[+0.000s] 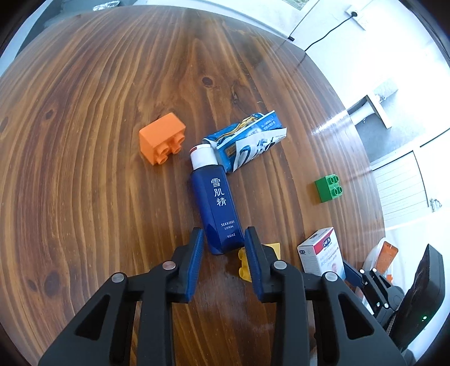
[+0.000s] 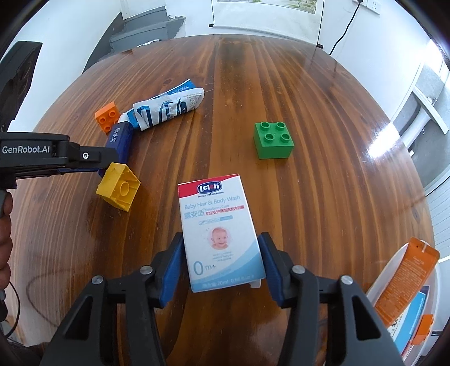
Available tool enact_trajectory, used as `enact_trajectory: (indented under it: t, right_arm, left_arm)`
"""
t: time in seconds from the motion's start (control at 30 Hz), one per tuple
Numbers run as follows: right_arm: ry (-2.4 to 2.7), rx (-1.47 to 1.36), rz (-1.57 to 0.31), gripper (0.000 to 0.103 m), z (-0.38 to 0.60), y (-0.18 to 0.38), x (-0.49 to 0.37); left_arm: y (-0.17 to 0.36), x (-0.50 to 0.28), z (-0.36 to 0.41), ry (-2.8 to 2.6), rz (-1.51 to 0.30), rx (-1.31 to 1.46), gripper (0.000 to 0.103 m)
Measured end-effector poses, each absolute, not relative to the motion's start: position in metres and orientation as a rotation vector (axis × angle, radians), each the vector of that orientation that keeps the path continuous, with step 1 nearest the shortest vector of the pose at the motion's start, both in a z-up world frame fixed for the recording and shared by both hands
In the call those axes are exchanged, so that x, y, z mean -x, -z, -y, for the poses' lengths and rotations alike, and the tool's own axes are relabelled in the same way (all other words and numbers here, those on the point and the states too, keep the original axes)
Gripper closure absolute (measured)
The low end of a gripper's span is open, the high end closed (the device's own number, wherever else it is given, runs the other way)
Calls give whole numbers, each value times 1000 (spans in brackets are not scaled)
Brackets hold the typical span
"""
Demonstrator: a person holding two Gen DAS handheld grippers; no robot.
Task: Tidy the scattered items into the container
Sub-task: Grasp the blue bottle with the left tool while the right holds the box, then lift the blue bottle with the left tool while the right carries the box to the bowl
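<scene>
My left gripper [image 1: 223, 242] is open, its jaws on either side of the base of a blue lotion bottle [image 1: 215, 202] that lies flat on the wooden table [image 1: 84, 140]. My right gripper [image 2: 222, 253] is open around a white baby wash box [image 2: 219, 231]; the pads look slightly apart from its sides. A yellow brick [image 2: 118, 185] lies beside the left gripper's fingers. An orange brick [image 1: 161, 136], a crumpled blue and white packet [image 1: 247, 138] and a green brick [image 2: 272, 139] lie scattered. The white container [image 2: 405, 307] sits at the right edge.
The container holds an orange packet [image 2: 405, 278] and a blue and white box [image 2: 413, 318]. The table's round edge runs close on the right. A cable [image 2: 346, 25] hangs on the far wall. A dark stand [image 1: 422, 295] sits right of the left gripper.
</scene>
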State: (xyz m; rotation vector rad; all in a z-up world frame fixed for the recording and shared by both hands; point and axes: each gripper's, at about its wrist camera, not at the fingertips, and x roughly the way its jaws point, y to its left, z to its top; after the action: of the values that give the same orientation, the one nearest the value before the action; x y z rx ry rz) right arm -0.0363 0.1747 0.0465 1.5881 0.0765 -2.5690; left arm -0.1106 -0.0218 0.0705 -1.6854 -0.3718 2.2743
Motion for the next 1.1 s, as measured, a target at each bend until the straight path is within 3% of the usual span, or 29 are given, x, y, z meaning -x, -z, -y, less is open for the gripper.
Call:
enact_trajectory:
  t: [0.2, 0.63, 0.7, 0.9, 1.1]
  right_arm:
    - [2569, -1591, -48, 47, -173, -46, 33]
    - [2573, -1591, -38, 47, -172, -42, 33]
    - [2576, -1588, -43, 47, -174, -44, 28]
    - [2573, -1573, -60, 51, -172, -43, 27]
    - [2525, -1592, 47, 52, -178, -46, 19]
  left_arm:
    - [-70, 111, 28, -2297, 411, 1740, 52]
    - [-73, 135, 9, -2367, 291, 1722, 52]
    - [-73, 133, 6, -2378, 239, 1714, 67]
    - [-78, 117, 2, -2397, 150, 1670, 68]
    - [-86, 99, 10, -2393, 122, 1669, 68]
